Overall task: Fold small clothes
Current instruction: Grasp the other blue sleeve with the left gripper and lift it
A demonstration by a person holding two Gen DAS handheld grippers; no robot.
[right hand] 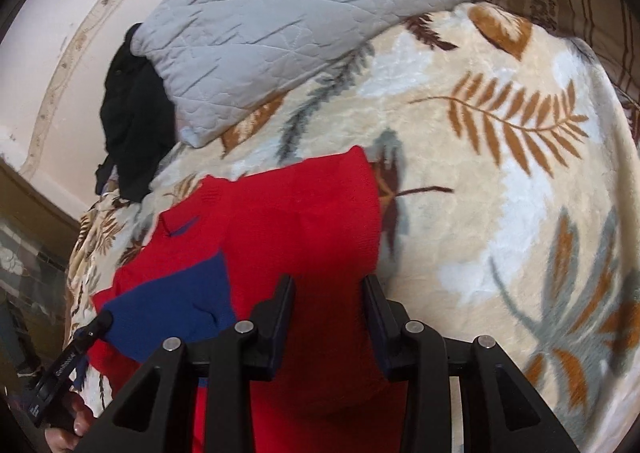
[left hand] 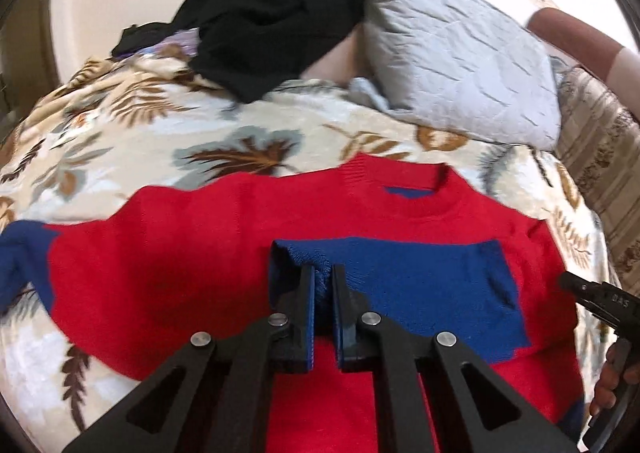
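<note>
A small red and blue knit sweater [left hand: 208, 253] lies on a leaf-print blanket [left hand: 120, 125], its neck pointing away. One blue sleeve end [left hand: 420, 285] is folded across the red chest. My left gripper [left hand: 320, 273] is shut on the blue cuff of that sleeve. The other blue cuff [left hand: 24, 261] lies out at the far left. In the right wrist view, my right gripper [right hand: 330, 285] is open above the red sweater [right hand: 312, 221], its fingers apart and holding nothing. The left gripper's tip [right hand: 100, 323] shows at the lower left on the blue sleeve [right hand: 180, 301].
A grey quilted pillow [left hand: 452, 49] and a heap of black clothes [left hand: 272, 13] lie at the far end of the bed. A striped patterned fabric [left hand: 600, 181] runs along the right side. A pale wall [right hand: 48, 53] stands behind. Bare blanket [right hand: 500, 173] spreads to the right of the sweater.
</note>
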